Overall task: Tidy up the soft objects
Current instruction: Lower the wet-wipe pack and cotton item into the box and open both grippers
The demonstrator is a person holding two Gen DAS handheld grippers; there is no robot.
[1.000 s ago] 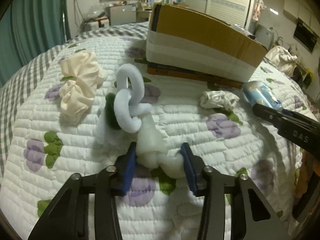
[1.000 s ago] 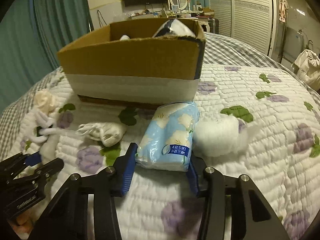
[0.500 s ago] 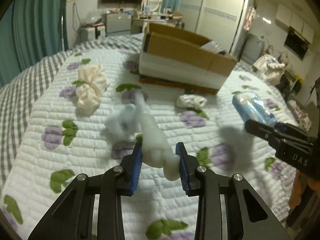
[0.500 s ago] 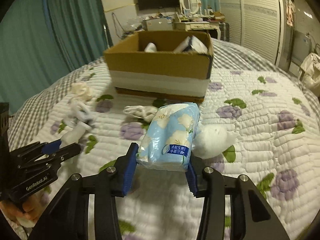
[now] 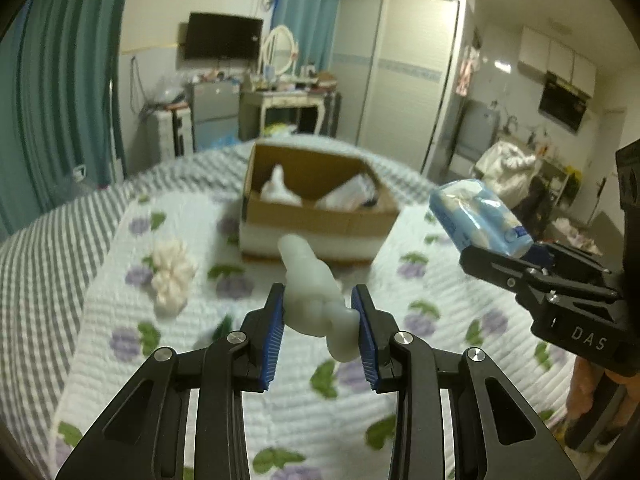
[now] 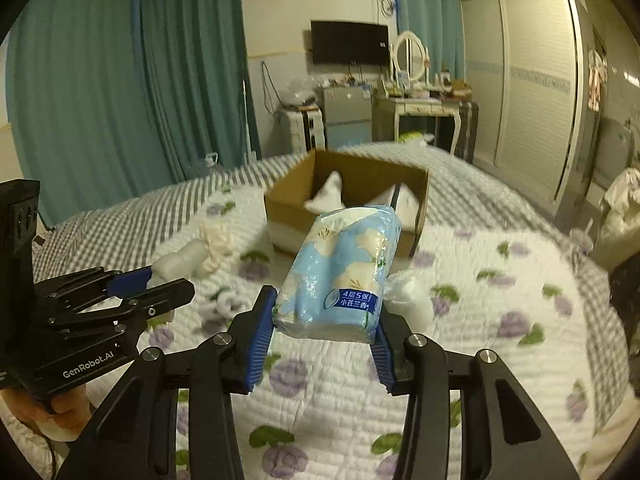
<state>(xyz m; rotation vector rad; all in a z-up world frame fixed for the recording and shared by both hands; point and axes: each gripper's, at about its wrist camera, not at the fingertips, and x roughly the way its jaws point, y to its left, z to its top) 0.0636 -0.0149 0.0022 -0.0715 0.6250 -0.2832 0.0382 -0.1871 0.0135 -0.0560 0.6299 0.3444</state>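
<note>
My left gripper (image 5: 320, 320) is shut on a white soft toy (image 5: 312, 284) and holds it above the quilted bed. My right gripper (image 6: 324, 332) is shut on a blue tissue pack (image 6: 340, 268), also held in the air; the pack shows in the left wrist view (image 5: 476, 216). An open cardboard box (image 5: 316, 216) stands ahead on the bed with white items inside; it shows in the right wrist view (image 6: 348, 200) too. A cream cloth bundle (image 5: 172, 272) lies left of the box. The left gripper shows in the right wrist view (image 6: 160, 284).
The bed quilt (image 5: 120, 320) has purple and green flower prints. A white fluffy lump (image 6: 408, 296) lies right of the tissue pack, and white looped rings (image 6: 224, 304) lie on the quilt. A dresser with mirror (image 5: 280, 92) and wardrobe stand behind the bed.
Both grippers have risen well above the bed with their objects. The soft toy has come off the quilt, leaving the looped rings behind. The box interior has come into view.
</note>
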